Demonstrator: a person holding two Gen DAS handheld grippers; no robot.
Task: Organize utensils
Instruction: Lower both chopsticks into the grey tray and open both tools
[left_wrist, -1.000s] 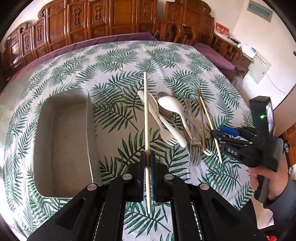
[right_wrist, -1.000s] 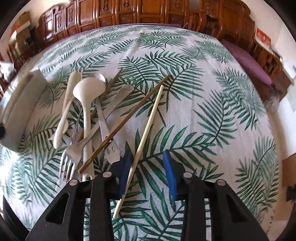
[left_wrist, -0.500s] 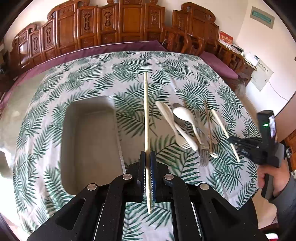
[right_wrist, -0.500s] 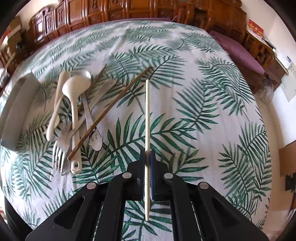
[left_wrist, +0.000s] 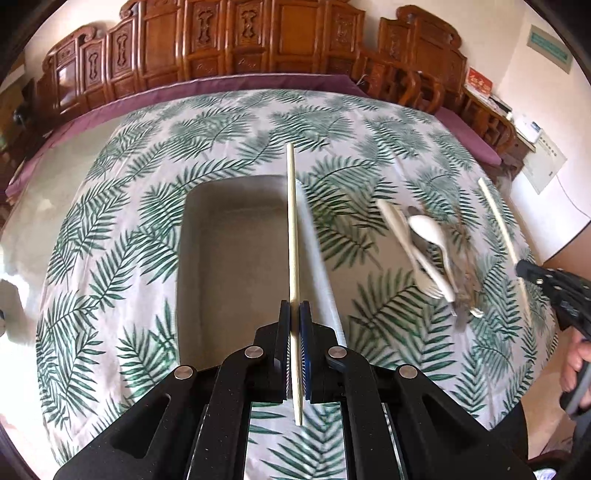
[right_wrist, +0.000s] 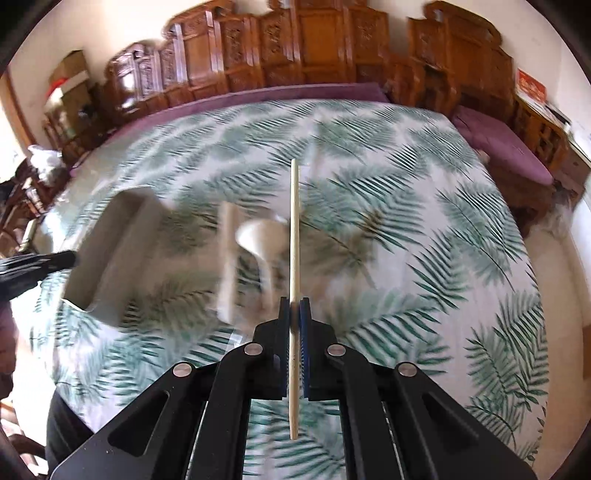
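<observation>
1. The left gripper (left_wrist: 294, 325) is closed tight on a pale chopstick (left_wrist: 291, 229). The stick passes between the two blue pads and points away from the camera, with a short end showing behind the jaws.
2. This chopstick hangs above the right edge of a grey tray (left_wrist: 229, 266), which sits on the table (left_wrist: 110, 229) with a green leaf cloth.
3. The right gripper (right_wrist: 294, 321) is also closed tight, on a second pale chopstick (right_wrist: 294, 236). Its jaws have just been closing, and now the stick is clamped between the pads.
4. In the left wrist view the right gripper (left_wrist: 532, 271) is seen at the right side, held by a hand (left_wrist: 576, 363), and its chopstick (left_wrist: 500, 229) is lifted in a slant above the cloth.
5. The other utensils (left_wrist: 428, 251) lie in a loose pile on the cloth, to the right of the tray: a white spoon (left_wrist: 430, 230), a pale fork and metal pieces under them. The metal pieces are blurred, so I cannot tell which they are.
6. In the right wrist view the pile and the tray (right_wrist: 110, 254) are strongly blurred, and the left gripper (right_wrist: 37, 267) shows at the left edge.
7. Carved wooden furniture (left_wrist: 240, 48) stands behind the table.
</observation>
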